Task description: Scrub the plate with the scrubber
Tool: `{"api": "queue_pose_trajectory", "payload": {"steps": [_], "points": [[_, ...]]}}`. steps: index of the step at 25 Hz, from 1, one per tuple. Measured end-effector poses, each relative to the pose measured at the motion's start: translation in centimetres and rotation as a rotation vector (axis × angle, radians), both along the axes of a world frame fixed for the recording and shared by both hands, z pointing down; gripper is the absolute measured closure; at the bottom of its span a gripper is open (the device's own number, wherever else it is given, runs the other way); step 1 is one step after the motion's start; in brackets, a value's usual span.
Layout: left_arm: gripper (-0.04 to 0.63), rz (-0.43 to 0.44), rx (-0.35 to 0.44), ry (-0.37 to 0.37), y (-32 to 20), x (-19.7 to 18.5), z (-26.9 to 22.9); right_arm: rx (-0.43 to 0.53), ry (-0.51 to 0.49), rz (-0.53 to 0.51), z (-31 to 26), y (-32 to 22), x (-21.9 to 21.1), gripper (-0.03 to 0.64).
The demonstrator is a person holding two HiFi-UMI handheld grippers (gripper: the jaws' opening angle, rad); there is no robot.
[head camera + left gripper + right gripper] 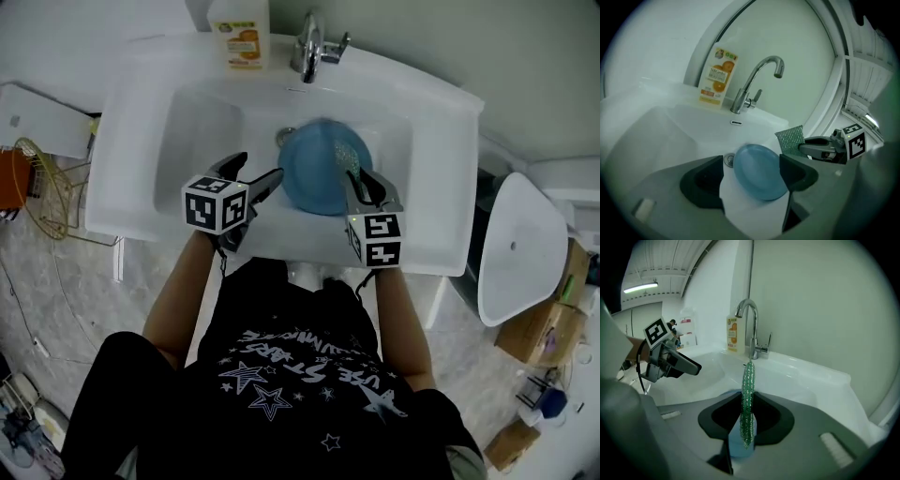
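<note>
A black star-print tee [300,370] was worn, and the left gripper [258,169] and right gripper [355,178] were both capped with black-and-white marker cubes [214,203].

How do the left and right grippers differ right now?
The left gripper has its jaws apart and grips nothing; the right gripper is shut on the scrubber. The left gripper sits by the left edge of the plate, while the right gripper is over its right side. Both point into the sink.
</note>
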State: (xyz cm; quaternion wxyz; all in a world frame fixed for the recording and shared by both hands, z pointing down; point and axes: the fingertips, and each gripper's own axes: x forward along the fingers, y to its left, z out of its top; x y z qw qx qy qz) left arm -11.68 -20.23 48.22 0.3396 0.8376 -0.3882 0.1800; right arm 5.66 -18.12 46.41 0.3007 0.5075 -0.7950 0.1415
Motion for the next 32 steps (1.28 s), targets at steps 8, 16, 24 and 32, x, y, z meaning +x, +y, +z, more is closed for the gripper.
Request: {"api": "queue_pose_trajectory", "payload": {"steps": [8, 16, 24, 32], "points": [[0.219, 0.142, -0.194, 0.014, -2.5, 1.6, 7.2, -0.038, 0.094, 0.04, 3.1, -2.2, -1.7, 0.514], [0.265, 0.144, -0.341, 0.03, -2.4, 3.7, 13.4, -0.068, 0.319, -0.018, 6.3, -3.6, -1.3, 0.514], [0.449, 0.126, -0.396, 0.039, -2.5, 4.1, 15.1, -0.134, 0.561, -0.123, 9.4, -5.1, -0.2, 0.514], [0.515, 0.147, -0.378, 0.034, -2.7, 4.5, 15.5, -0.182, 0.688, -0.227, 12.5, -6.4, -0.9, 0.514]]}}
